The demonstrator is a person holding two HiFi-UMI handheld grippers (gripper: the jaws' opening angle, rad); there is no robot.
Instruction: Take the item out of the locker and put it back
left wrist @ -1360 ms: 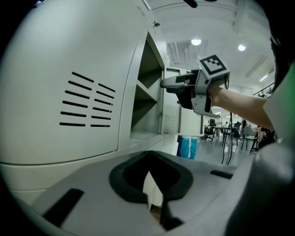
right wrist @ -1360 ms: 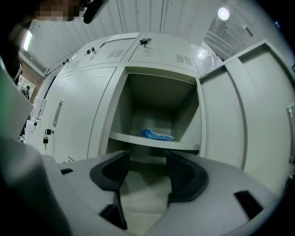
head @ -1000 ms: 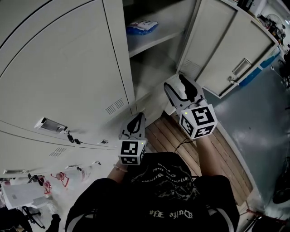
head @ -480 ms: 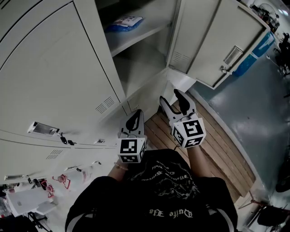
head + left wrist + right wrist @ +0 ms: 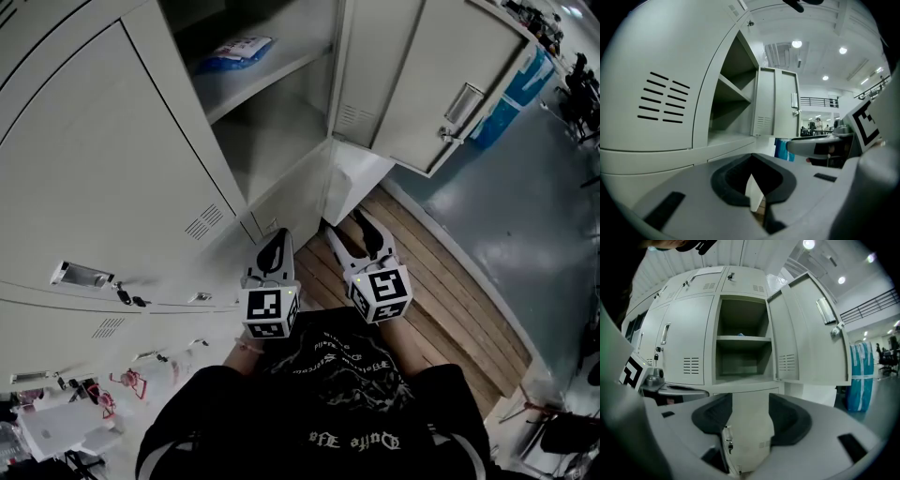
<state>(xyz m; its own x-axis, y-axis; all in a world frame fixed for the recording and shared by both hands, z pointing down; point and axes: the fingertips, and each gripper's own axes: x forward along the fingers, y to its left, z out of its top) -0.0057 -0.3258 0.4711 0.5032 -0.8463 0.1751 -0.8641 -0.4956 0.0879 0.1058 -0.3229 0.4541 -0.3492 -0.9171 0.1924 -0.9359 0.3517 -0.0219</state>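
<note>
- Cream-painted sheet steel forms the tall locker [image 5: 281, 141]. Its hinged door [image 5: 412, 84] is swung wide to my right, so both compartments are exposed for access.
- Task item: a flat blue-and-white packet [image 5: 232, 52] lies on the upper shelf [image 5: 291, 70], toward the back. Neither of my grippers touches it.
- My left gripper [image 5: 277, 239]: jaws pressed together with nothing between them. I hold it low against my body, facing the neighbouring closed door; I judge it idle.
- My right gripper [image 5: 350, 225]: jaws apart and empty. It points at the exposed compartments from over the wood-plank floor [image 5: 441, 281], well short of the shelf.
- Judgement: with the packet shelved and both grippers empty, either removal has not begun or the return is complete. I cannot tell which.
</note>
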